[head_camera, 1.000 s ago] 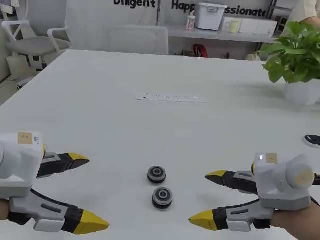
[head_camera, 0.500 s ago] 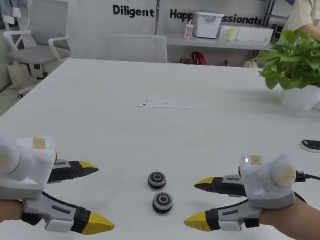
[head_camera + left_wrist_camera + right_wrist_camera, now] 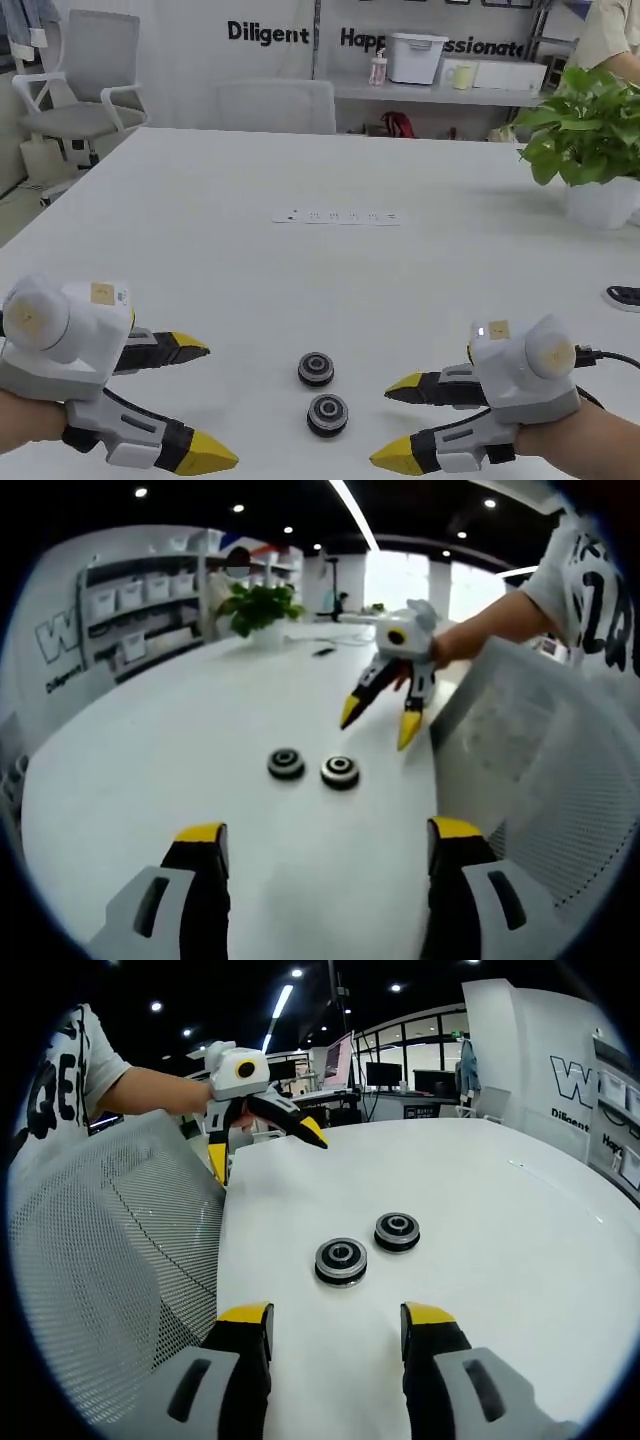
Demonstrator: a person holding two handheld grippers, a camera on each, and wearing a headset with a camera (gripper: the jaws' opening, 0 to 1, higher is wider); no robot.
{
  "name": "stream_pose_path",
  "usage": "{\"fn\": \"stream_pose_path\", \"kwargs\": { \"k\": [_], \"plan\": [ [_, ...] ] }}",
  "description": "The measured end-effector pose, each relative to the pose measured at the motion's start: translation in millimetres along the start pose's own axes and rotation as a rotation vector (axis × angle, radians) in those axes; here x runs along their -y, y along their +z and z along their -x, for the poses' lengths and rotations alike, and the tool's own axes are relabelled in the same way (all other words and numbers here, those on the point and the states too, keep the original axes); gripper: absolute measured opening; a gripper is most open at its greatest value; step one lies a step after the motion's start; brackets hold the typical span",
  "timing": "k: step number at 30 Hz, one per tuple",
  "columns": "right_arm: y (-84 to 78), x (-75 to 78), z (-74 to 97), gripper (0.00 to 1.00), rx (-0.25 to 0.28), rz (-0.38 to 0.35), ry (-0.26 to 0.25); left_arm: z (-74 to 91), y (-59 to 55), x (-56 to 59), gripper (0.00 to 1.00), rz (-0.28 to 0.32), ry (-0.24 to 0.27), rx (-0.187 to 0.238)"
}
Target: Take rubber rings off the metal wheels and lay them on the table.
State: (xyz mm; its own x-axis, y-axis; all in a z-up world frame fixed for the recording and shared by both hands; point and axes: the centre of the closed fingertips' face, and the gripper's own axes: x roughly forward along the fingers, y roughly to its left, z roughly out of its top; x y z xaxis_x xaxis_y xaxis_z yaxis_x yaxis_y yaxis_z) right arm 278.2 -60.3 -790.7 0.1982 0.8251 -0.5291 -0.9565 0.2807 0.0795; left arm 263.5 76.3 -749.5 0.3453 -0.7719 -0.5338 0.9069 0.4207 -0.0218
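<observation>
Left claw (image 3: 218, 405), right claw (image 3: 381, 426) — jaws spread, nearer 2 wheels (image 3: 316, 369).

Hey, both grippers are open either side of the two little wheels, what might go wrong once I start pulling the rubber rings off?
1. The near wheel and far wheel lie loose on the smooth white table; a one-gripper tug may just drag or flip the wheel unless the other gripper pins it.
2. They sit close together, so the left gripper or right gripper could knock the neighbour, perhaps toward the near edge.
</observation>
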Motion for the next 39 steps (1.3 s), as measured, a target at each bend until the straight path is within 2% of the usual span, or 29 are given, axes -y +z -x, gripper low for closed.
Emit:
{"fn": "stream_pose_path", "kwargs": {
  "k": [6,10,15,27,31,39],
  "plan": [
    [3.9,1.9,-3.0,0.48,-0.005,0.01,0.015,-2.1,4.7,-5.3,0.83,0.045,-0.005,0.021],
    [4.0,4.2,-5.6,0.46,-0.02,0.022,0.024,-6.0,2.8,-7.2,0.82,0.02,-0.005,-0.003],
    [4.6,4.9,-8.8,0.45,-0.029,0.022,0.037,-12.2,5.4,-7.7,0.8,0.009,-0.019,-0.008],
    [11.2,-2.7,-14.5,0.43,-0.033,0.034,0.072,-28.8,10.4,2.0,0.77,-0.011,-0.074,-0.017],
    [16.7,-2.8,-16.2,0.42,-0.017,0.024,0.076,-34.1,5.5,4.3,0.75,-0.024,-0.088,-0.035],
    [18.0,-3.5,-18.2,0.4,-0.034,0.039,0.081,-39.0,5.3,7.5,0.7,-0.022,-0.109,-0.049]
  ]
}}
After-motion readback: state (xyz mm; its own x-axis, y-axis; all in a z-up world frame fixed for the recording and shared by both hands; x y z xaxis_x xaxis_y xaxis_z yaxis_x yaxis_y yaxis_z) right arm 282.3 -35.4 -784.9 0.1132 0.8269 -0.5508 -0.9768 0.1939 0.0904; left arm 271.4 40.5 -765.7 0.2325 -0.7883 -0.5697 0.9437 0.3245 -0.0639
